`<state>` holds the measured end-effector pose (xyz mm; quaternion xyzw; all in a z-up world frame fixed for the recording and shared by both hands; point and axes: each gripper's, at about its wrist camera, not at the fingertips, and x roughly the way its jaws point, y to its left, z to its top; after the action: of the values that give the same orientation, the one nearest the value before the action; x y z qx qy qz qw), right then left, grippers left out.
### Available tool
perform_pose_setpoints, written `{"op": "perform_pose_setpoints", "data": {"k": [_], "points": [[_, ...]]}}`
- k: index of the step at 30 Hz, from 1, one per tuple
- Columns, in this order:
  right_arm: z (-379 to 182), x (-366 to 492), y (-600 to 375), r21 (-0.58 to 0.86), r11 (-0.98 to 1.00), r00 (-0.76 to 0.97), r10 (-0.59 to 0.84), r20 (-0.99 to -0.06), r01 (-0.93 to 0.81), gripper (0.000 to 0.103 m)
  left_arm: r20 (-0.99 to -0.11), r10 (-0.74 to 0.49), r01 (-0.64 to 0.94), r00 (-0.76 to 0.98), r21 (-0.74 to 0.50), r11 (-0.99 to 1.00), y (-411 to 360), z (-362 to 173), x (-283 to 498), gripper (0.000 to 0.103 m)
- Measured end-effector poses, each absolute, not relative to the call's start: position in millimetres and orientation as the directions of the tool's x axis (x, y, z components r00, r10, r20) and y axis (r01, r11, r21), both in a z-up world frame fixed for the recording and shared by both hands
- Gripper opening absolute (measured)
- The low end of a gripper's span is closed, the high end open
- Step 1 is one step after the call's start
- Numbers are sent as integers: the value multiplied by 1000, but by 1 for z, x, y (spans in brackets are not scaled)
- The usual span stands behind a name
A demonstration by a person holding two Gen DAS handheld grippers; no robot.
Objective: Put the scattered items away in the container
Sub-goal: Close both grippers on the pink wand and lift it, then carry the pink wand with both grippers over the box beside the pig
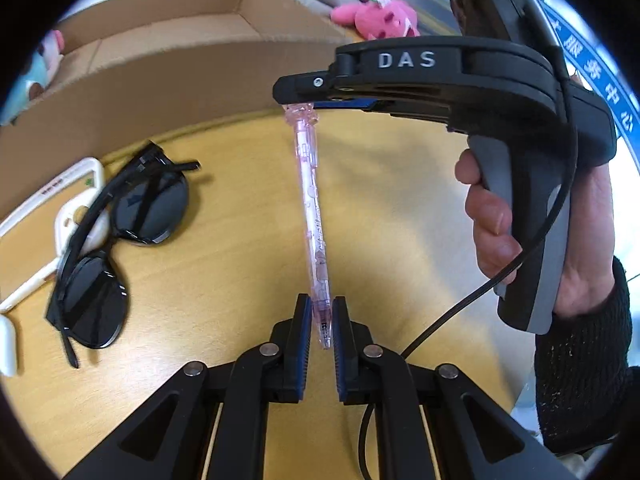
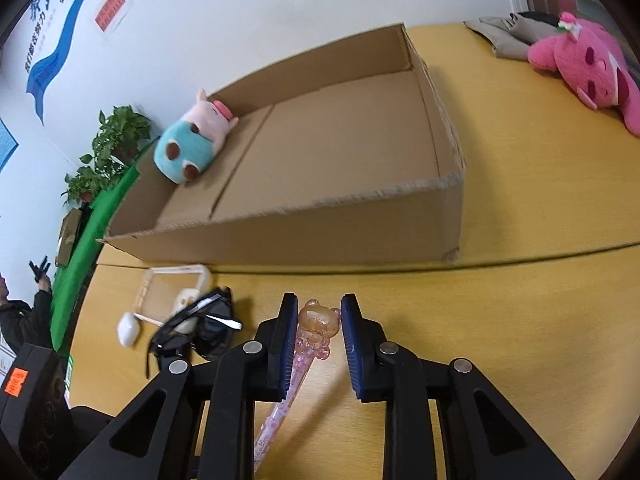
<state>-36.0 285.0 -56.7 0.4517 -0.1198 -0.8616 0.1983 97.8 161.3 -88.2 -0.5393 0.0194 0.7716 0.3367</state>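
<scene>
Two grippers on one pink pen [image 1: 314, 216], left gripper [image 1: 321, 322] clamped on its tip, right gripper [image 2: 319, 322] narrow around the bear-topped end, pads not clearly pressing, pen was in front of the cardboard box [image 2: 340, 148], sunglasses [image 1: 116, 232] left of it on the surface [image 1: 248, 264].

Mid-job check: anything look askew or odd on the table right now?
Yes. The pink pen is off the table, spanning both grippers: the left gripper clamps its tip while its bear-topped end sits between the right gripper's fingers. Also, the black sunglasses lie crooked on top of the white phone case.
</scene>
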Motion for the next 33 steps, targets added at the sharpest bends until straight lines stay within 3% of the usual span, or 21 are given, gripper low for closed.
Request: {"op": "perform_pose_setpoints", "data": {"k": [6,14,17,24,33], "points": [[-19,-40,278,424,-867,-544,-496,-677,262,24,-814,514,-523,-272,-323,-789,157,-61,100,9],[50,-64,242,364,-863,-577,-505,-642,351,24,-762,513,-502,-395,-288,-816,139,-13,88,9],[85,-81,219,316,-860,-587,-505,-633,400,23,-735,516,-492,-441,-283,-823,93,16,67,9],[150,-132,169,248,-838,-582,-522,-623,486,23,-686,506,-465,-523,-268,-844,69,67,6,9],[150,-227,140,280,-826,-508,-531,-678,490,23,-719,465,-377,-516,-297,-877,46,60,-83,8]]}}
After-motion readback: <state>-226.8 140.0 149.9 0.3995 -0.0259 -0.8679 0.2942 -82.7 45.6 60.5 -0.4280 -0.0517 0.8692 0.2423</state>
